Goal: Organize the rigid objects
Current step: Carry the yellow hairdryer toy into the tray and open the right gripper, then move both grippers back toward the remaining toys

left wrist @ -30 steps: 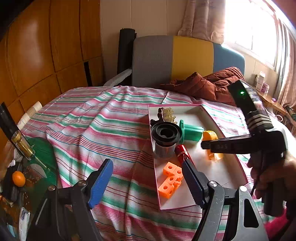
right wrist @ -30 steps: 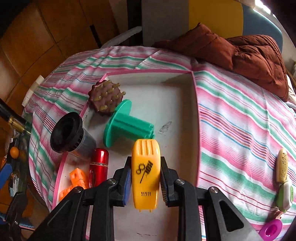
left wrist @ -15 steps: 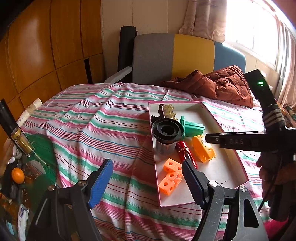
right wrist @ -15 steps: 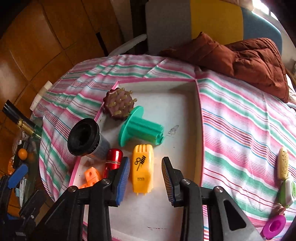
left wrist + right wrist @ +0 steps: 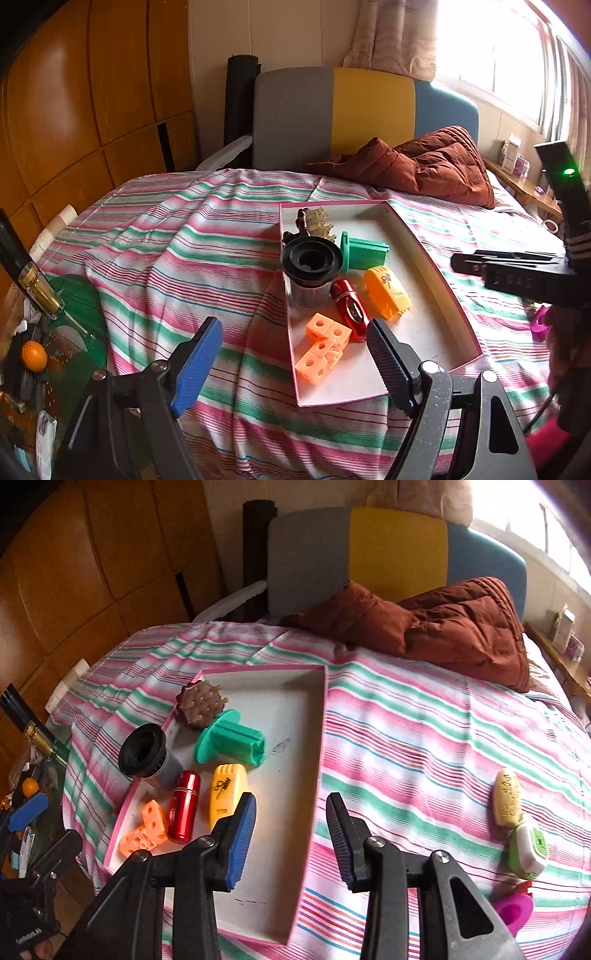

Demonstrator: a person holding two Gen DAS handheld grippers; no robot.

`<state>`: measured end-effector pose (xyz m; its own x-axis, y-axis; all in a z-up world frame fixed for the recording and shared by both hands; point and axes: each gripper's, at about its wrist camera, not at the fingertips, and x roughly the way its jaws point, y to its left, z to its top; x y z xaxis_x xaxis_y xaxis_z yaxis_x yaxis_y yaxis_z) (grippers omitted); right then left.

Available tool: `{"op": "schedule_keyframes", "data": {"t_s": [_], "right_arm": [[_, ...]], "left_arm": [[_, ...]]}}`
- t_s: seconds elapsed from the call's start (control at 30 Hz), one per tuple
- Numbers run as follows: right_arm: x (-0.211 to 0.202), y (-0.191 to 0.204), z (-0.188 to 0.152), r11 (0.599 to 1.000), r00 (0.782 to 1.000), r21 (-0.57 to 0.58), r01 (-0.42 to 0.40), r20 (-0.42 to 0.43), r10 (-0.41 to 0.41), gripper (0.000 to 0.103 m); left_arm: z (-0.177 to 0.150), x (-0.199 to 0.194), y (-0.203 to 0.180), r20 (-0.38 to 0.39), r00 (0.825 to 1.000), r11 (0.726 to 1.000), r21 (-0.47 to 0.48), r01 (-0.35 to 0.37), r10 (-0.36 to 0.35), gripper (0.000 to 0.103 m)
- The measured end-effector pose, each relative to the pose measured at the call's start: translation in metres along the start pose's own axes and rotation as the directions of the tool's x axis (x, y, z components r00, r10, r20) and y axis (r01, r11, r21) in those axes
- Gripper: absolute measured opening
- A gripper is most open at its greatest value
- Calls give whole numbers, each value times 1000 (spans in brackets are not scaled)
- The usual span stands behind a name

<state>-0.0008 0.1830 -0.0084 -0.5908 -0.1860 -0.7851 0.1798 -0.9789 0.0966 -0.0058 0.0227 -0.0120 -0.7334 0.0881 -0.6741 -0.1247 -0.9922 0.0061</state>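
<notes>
So we've got both claws spread wide and holding nothing right now. Our right claw (image 5: 291, 834) hangs over the near right part of the pink-rimmed tray (image 5: 320, 738), and our left claw (image 5: 291, 360) sits low over the striped bedsheet (image 5: 177, 258) at the tray's near left corner.

Everything sorted so far lies along the tray's left side. The yellow comb case (image 5: 226, 792) rests flat on the tray floor, just beside the red tube (image 5: 184, 806) and just in front of the green spool (image 5: 231, 743), which lies on its side. Next to those we have the black-rimmed cup (image 5: 146, 755) standing upright, the brown spiky ball (image 5: 199, 703) at the far end, and the orange cubes (image 5: 144, 829) bunched at the near end.

Off the tray, on the sheet to the right, well apart from it, lie a cream oval case (image 5: 509, 797), a green-and-white gadget (image 5: 528, 851) and a magenta piece (image 5: 515, 912). A brown quilt (image 5: 443, 627) is heaped by the headboard.
</notes>
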Motion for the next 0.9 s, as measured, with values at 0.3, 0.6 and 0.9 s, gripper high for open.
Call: {"op": "schedule_keyframes", "data": {"t_s": [0.3, 0.6, 0.9], "right_arm": [[-34, -76, -7, 989, 994, 109, 102, 34, -106, 41], [-74, -192, -36, 893, 959, 369, 258, 16, -284, 41], [-102, -275, -88, 671, 953, 720, 177, 45, -300, 43]], "left_arm": [[4, -2, -19, 3, 999, 998, 46, 37, -37, 81], [16, -2, -62, -3, 988, 980, 130, 151, -152, 81], [19, 13, -145, -108, 934, 899, 253, 358, -342, 81]]}}
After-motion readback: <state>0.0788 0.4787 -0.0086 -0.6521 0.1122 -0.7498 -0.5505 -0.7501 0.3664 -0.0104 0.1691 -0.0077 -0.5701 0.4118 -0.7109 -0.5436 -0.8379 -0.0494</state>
